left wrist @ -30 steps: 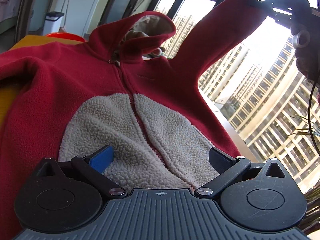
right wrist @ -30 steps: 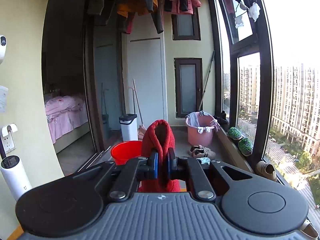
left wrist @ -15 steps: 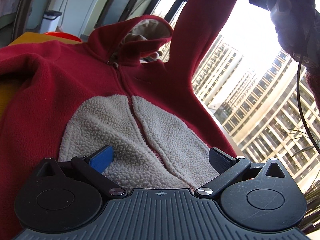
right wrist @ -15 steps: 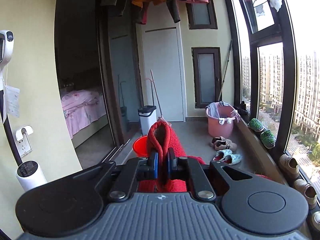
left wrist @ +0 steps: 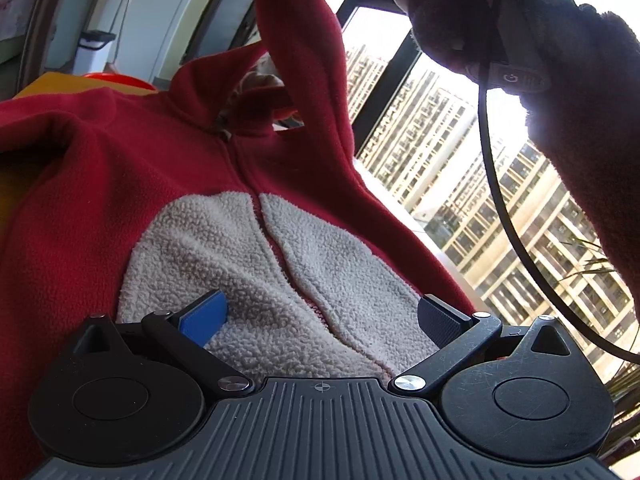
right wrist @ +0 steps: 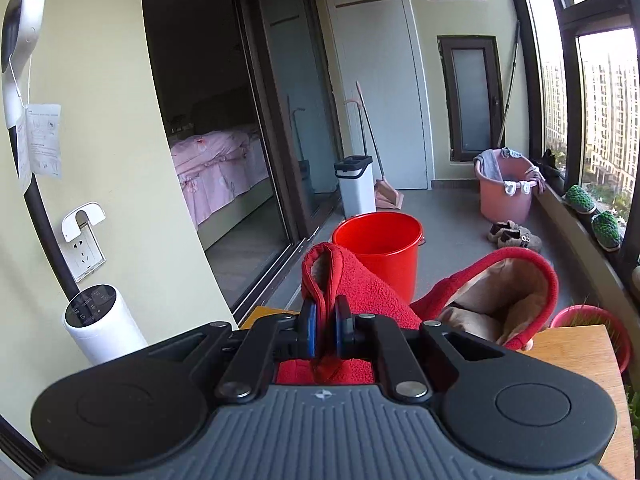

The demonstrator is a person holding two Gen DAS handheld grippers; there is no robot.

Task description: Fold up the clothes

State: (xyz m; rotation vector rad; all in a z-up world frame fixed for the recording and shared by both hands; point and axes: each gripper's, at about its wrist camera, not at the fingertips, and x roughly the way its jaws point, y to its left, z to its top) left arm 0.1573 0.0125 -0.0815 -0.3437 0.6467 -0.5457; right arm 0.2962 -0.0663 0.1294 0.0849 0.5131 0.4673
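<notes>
Red fleece of the sleeve is clamped between the closed pads of the right gripper, which has been carried from out beside the hoodie to above its hood. The left gripper is held spread wide over the hem, gripping nothing. The sleeve fold across the chest is judged under way.

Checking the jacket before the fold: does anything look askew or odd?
One sleeve stands up off the jacket, pinched at its cuff by the right gripper. The hood gapes open. The left gripper is open over the hem.
</notes>
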